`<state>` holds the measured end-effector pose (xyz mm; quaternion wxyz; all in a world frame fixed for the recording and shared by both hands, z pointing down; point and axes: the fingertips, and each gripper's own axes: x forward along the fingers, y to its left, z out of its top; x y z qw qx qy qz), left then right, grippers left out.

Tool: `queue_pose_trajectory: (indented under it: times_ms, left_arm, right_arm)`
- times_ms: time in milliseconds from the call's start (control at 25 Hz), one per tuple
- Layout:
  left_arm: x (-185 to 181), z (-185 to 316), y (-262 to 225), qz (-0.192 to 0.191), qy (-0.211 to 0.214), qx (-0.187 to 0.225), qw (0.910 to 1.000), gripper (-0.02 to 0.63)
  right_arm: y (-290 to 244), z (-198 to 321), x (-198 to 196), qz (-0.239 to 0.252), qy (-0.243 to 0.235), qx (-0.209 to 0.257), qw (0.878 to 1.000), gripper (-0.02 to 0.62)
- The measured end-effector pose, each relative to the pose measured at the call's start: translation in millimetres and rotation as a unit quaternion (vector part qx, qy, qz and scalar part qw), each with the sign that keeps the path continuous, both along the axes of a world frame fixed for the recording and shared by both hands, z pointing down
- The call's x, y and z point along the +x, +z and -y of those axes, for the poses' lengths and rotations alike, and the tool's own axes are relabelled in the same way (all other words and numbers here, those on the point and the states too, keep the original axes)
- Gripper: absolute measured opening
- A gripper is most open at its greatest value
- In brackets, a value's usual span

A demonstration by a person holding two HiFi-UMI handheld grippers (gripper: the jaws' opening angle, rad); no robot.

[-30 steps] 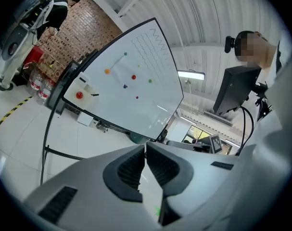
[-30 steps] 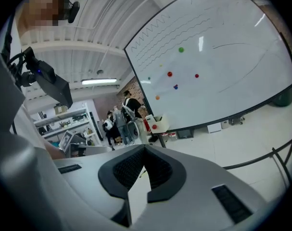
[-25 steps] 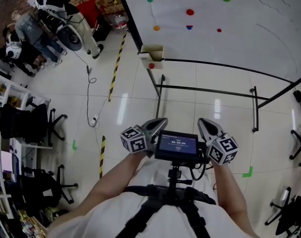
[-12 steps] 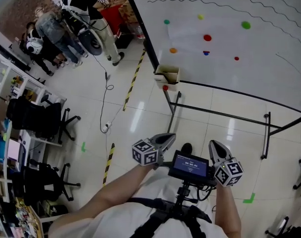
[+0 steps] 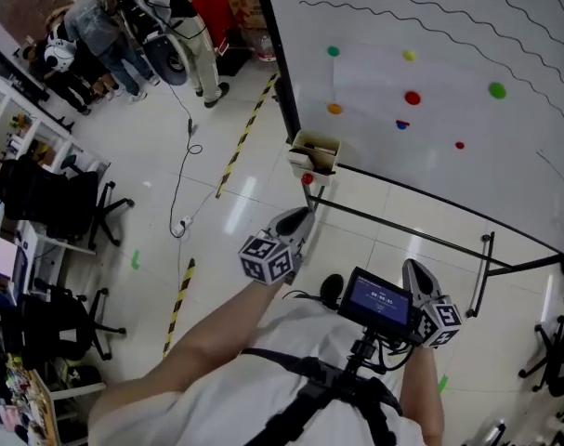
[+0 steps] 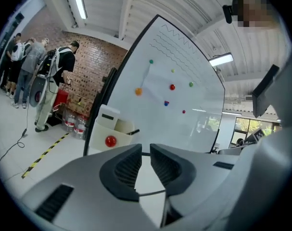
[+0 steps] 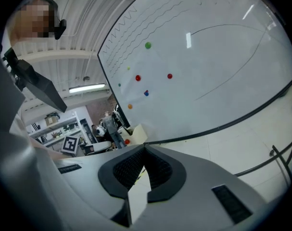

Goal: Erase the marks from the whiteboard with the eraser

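Having just been opening on nothing, the left hand-held gripper (image 5: 298, 219) faces the tray (image 5: 316, 149) on the whiteboard (image 5: 374, 91), likely holding the eraser, nearer than the clenched right hand-held gripper (image 5: 416, 272).

Nothing legible shows anywhere. The small screen (image 5: 378, 298) mounted at the person's chest has a line of pale characters on a dark ground, too small to read. The marker cube (image 5: 268, 259) on the left tool (image 5: 294, 221) and its twin (image 5: 442, 323) on the right tool (image 5: 417, 275) bear black-and-white square patterns, not letters. The whiteboard (image 5: 467, 54) carries only wavy lines and coloured dots.
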<state>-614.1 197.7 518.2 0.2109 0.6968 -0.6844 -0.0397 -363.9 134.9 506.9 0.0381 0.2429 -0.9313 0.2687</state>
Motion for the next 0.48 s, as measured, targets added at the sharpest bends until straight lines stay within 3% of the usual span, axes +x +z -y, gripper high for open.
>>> queue_pose_trajectory:
  times_ms: [240, 320, 360, 480]
  left_arm:
    - [-54.7, 20.9, -6.2, 0.024, -0.052, 0.017, 0.9982, 0.176]
    - [-66.5, 28.5, -5.8, 0.037, -0.065, 0.014, 0.9971, 0.255]
    - [-72.3, 33.5, -4.7, 0.046, -0.071, 0.012, 0.9964, 0.327]
    - [-90.1, 52.2, -1.8, 0.084, -0.081, 0.003, 0.9931, 0.345]
  right_arm:
    - [-17.0, 38.5, -36.3, -0.004, -0.008, 0.015, 1.0, 0.017]
    - [-18.5, 48.3, -45.1, -0.007, -0.01, 0.018, 1.0, 0.017]
    - [-17.5, 53.8, -49.2, -0.009, -0.01, 0.021, 1.0, 0.017]
    - [-13.0, 67.5, -65.7, -0.014, -0.013, 0.02, 1.0, 0.017]
